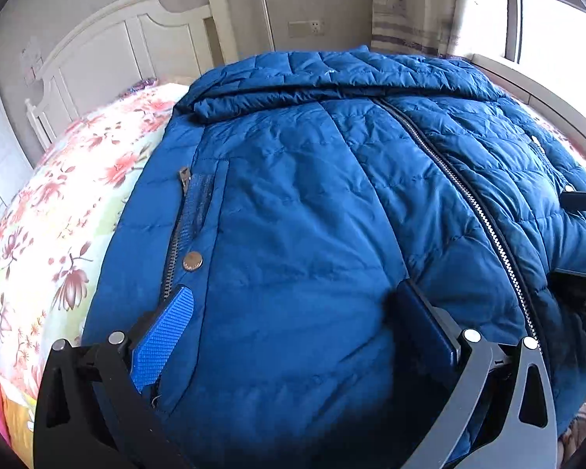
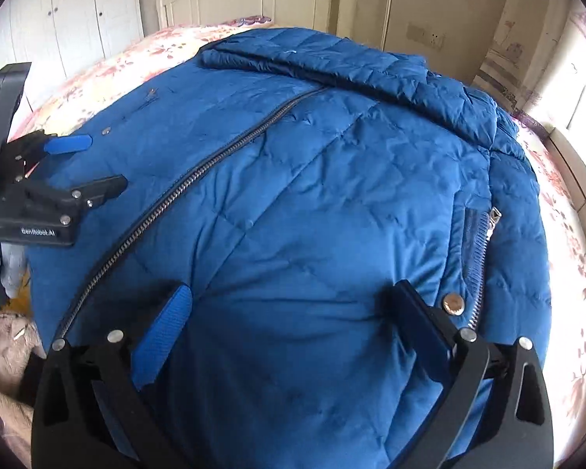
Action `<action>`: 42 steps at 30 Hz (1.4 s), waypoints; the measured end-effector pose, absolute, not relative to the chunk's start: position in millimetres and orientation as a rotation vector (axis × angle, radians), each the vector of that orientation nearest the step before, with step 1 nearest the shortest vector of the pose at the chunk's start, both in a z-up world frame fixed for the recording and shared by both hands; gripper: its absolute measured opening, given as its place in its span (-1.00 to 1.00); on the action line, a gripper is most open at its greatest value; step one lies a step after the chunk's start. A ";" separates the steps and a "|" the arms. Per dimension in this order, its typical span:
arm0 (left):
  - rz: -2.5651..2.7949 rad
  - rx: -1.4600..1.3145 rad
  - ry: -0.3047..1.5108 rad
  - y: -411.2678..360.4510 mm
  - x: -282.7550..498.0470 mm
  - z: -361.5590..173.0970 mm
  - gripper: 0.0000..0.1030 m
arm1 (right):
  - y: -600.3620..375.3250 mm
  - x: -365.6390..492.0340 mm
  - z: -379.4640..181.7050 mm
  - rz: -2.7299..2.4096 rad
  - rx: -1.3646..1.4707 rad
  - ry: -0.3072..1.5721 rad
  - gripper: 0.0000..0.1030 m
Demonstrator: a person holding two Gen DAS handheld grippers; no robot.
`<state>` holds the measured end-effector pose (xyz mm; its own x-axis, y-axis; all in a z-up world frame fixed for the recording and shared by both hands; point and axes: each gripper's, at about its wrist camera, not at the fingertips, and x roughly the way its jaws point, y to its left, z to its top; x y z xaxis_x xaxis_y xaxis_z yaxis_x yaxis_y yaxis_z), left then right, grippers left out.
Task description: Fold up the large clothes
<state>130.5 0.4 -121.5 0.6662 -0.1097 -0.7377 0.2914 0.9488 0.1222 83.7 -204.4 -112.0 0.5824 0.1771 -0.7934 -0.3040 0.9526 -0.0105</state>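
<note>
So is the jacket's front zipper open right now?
No, the front zipper runs closed along the blue jacket, both panels joined.

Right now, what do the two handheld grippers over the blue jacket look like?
Both are matte black frames with silver rivets. The left gripper and the right gripper each carry one blue ribbed finger pad and one dark pad. White "Genrobot.AI" lettering marks the left gripper's body.

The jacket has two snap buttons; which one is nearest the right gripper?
The snap beside the right gripper, next to the right-hand pocket zipper.
</note>
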 end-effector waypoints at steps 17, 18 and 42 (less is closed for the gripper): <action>-0.245 0.230 0.795 3.6 124.0 -123.0 0.91 | -210.7 65.2 -117.8 0.268 -0.136 0.860 0.96; -0.244 0.231 0.795 3.5 124.0 -123.0 0.91 | -211.1 64.4 -118.1 0.265 -0.134 0.850 0.96; -0.170 0.027 0.819 102.0 79.4 -104.1 0.91 | -283.4 -20.7 -92.2 0.100 -0.103 0.842 0.94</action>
<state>79.4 102.0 -104.1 0.6701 -0.1407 -0.7288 0.1617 0.9860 -0.0417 -20.7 -283.4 -92.2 0.6622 0.0470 -0.7479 -0.1288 0.9903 -0.0519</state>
